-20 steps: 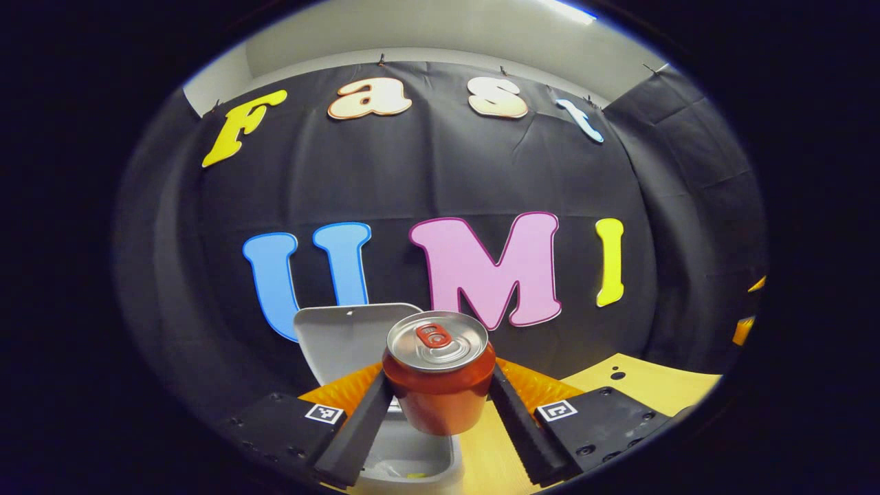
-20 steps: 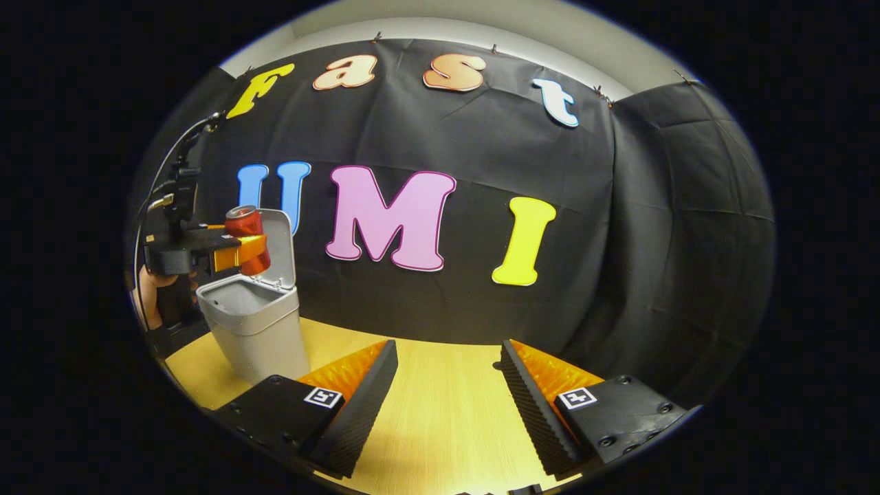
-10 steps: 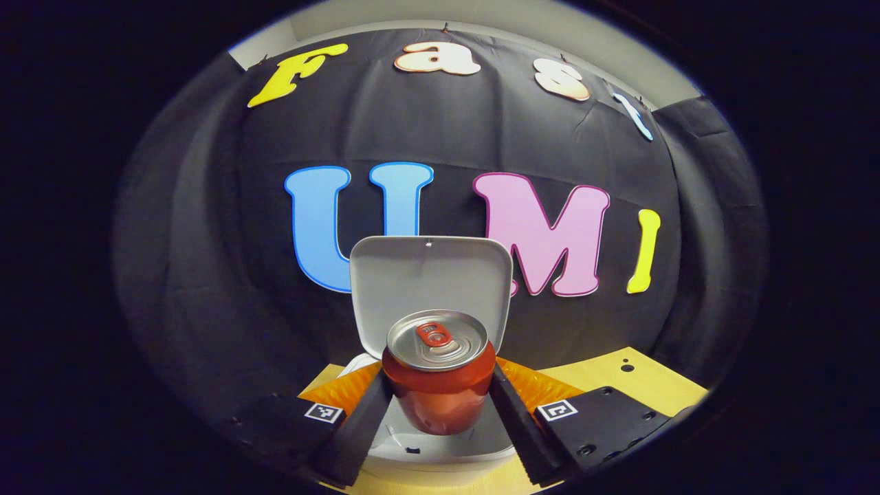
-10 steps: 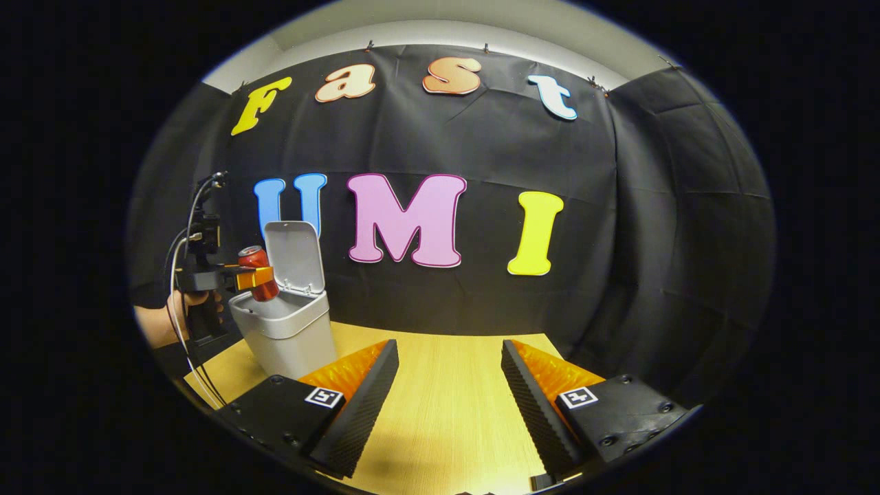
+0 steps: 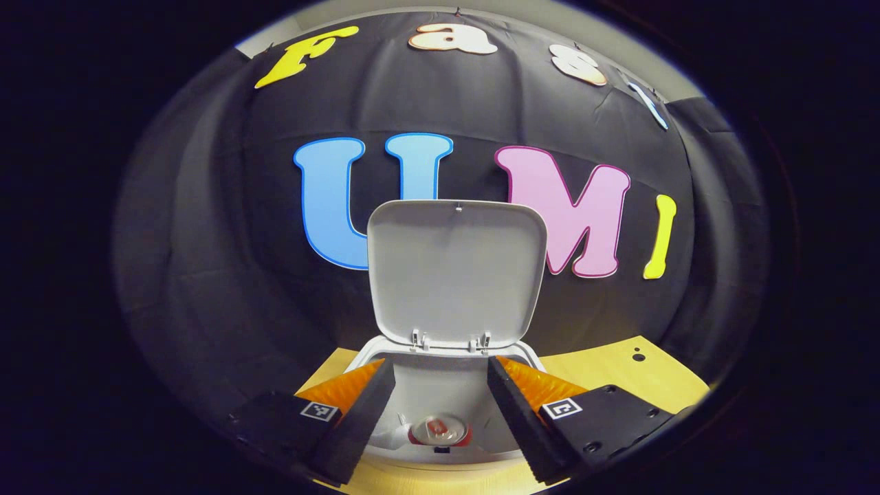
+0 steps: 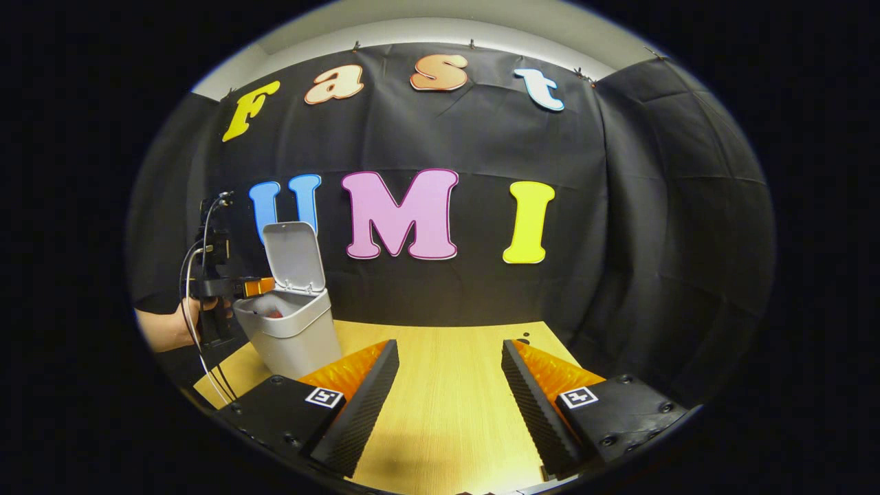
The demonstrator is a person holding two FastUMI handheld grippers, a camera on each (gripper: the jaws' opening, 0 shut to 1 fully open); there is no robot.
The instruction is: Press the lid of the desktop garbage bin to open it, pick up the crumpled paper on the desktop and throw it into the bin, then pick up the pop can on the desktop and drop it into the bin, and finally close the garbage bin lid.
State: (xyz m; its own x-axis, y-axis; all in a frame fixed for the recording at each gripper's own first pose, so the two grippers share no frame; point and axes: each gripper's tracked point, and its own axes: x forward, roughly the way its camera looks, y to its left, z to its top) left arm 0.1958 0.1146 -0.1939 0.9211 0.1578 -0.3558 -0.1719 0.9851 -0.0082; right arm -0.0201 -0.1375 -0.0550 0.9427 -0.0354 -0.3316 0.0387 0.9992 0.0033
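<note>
- In the left gripper view the pop can (image 5: 440, 432) stands about upright inside the garbage bin (image 5: 440, 385), its long axis vertical and its round metal top with the red tab turned up toward the camera; it looks a little blurred.
- The can sits at about 6 o'clock in this view, low between the two fingers of the left gripper (image 5: 440, 405) but below them and not touching them.
- The fingers of the left gripper are spread apart over the bin mouth and pinch nothing; their inner faces are ribbed.
- The bin is pale grey smooth plastic with rounded corners. Its lid (image 5: 457, 271) is open and stands nearly upright at 12 o'clock from the can, held by two small hinges (image 5: 450, 339) at the back rim.
- Something white (image 5: 392, 434) lies just beside the can at 9 o'clock; I cannot tell what it is.
- In the right gripper view the bin (image 6: 292, 333) stands at about 9 o'clock on the light wooden table (image 6: 447, 405), with the left gripper (image 6: 258, 286) above its rim and a hand (image 6: 189, 316) holding it.
- The right gripper (image 6: 450, 402) hangs over bare table, well apart from the bin, its ribbed fingers spread wide and empty.
</note>
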